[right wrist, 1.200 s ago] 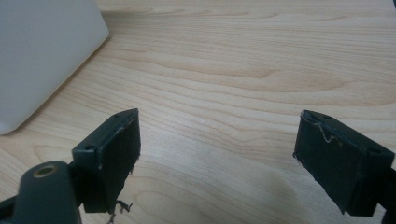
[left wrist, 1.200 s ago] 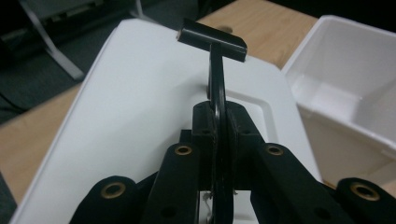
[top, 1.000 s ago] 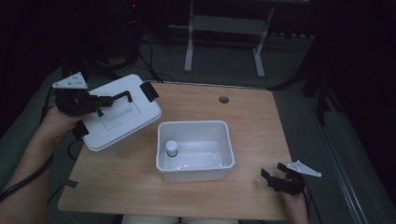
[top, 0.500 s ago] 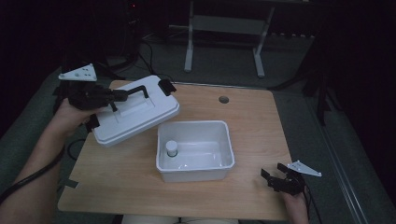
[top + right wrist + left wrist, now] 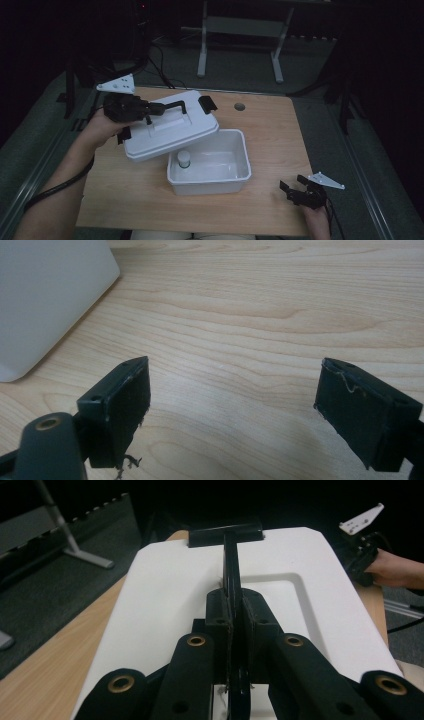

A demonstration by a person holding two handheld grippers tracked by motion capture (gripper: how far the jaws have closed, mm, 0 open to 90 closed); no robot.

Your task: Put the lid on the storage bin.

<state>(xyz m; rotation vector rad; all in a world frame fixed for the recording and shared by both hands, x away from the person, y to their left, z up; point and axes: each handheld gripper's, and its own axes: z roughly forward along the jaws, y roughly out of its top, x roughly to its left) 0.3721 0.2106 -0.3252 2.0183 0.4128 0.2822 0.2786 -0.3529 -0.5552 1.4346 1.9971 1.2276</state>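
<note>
Left tongs [image 5: 159, 108] pinch the lid's [image 5: 172, 131] black handle [image 5: 231, 562], holding it tilted above the bin's [image 5: 210, 170] left rim, toward the worktop's [image 5: 270, 130] far-left corner; bin lies down-right of the lid — right tongs [image 5: 299, 189] idle, spread, near the right-front corner.

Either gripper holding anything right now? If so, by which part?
The left gripper is shut on the white lid's black handle, lid tilted above the bin. The right gripper is open, holding nothing.
</note>
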